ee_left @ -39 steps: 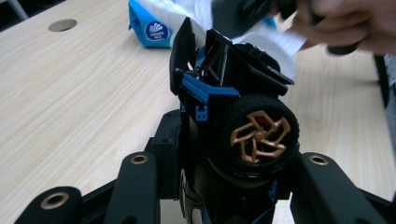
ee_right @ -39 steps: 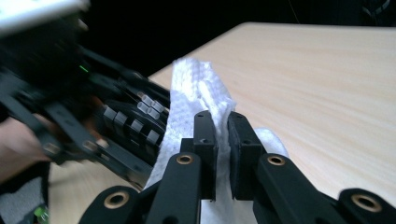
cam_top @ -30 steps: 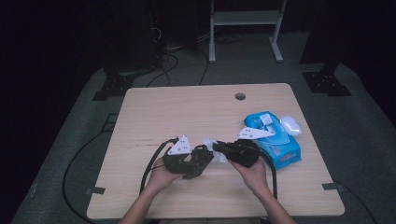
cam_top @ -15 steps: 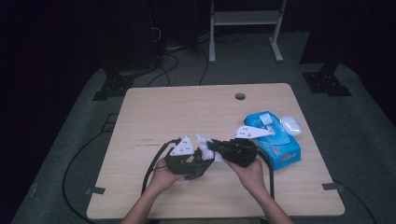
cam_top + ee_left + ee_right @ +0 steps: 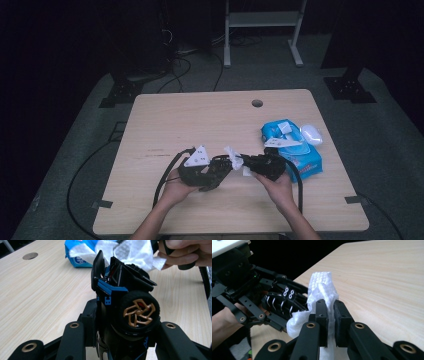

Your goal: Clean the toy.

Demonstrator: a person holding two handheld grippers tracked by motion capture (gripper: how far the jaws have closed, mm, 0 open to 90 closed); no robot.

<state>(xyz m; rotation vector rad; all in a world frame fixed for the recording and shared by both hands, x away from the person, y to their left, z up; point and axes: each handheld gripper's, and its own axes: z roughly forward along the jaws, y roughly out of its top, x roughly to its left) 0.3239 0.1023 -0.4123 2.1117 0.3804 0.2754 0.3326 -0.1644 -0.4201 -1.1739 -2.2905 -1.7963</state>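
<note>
Since a moment ago, both my grippers have drifted slightly left over the table point(image 5: 165, 125), the tissue now lifted between them. Behind my right hand, the blue wipes pack point(image 5: 292, 150) lies near the table's right edge, a small white case point(image 5: 311, 134) just beside it. My left gripper point(image 5: 117, 340) has its jaws clamped around the black toy car point(image 5: 125, 302), gold wheel facing up. My right gripper point(image 5: 330, 315) has its jaws pressed together, pinching the white tissue point(image 5: 322, 290), which touches the car's bodywork.
</note>
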